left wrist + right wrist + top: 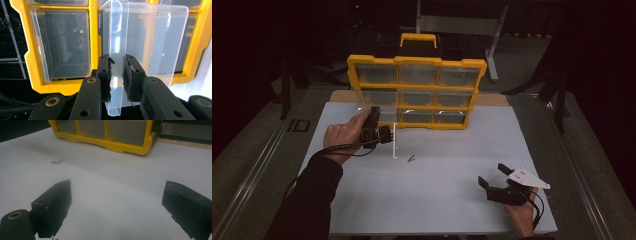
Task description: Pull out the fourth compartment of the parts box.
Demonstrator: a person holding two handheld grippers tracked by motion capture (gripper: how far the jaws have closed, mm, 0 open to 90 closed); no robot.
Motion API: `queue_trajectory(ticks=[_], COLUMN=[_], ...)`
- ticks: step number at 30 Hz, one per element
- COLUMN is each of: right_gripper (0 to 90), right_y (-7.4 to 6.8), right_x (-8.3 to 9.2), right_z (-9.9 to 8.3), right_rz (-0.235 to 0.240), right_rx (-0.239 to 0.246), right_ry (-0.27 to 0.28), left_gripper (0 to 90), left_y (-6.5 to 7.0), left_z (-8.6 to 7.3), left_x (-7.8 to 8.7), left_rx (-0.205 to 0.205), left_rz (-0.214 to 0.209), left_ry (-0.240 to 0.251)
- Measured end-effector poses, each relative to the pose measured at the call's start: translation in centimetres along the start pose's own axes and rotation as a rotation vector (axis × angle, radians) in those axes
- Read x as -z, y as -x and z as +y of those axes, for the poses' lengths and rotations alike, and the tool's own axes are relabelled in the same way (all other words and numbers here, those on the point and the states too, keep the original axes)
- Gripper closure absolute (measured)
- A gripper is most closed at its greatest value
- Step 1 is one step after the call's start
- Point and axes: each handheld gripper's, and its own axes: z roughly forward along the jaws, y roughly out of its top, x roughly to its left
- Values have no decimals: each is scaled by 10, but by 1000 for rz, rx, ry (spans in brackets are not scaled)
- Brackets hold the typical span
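Left gripper [116, 72] holds a clear bin [117, 57] by one wall, just in front of the yellow organizer [417, 61].

In the high view the bin sits at the organizer's near-left corner, beside its bottom-left slot, with the jaws pinched narrow on the thin plastic wall. Whether the bin is partly in the slot I cannot tell; by my reading it is not fully seated. The right gripper [493, 178] rests on the white table [447, 210] at near right, jaws wide and empty. A small screw [410, 159] and a white upright piece [395, 142] stand mid-table, untouched.
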Motion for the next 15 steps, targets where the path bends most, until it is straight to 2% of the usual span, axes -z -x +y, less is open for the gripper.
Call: queue_trajectory(ticks=[4,15], right_gripper=[89,89], right_y=[0,0], right_x=[0,0], right_z=[0,0], right_rz=[-1,-2], right_rx=[-1,0], right_ry=[0,0], left_gripper=[762,710], left_y=[0,5], left_z=[0,4], left_x=[0,10], left_rx=[-2,6], left_rz=[1,-5], left_ry=[-2,36])
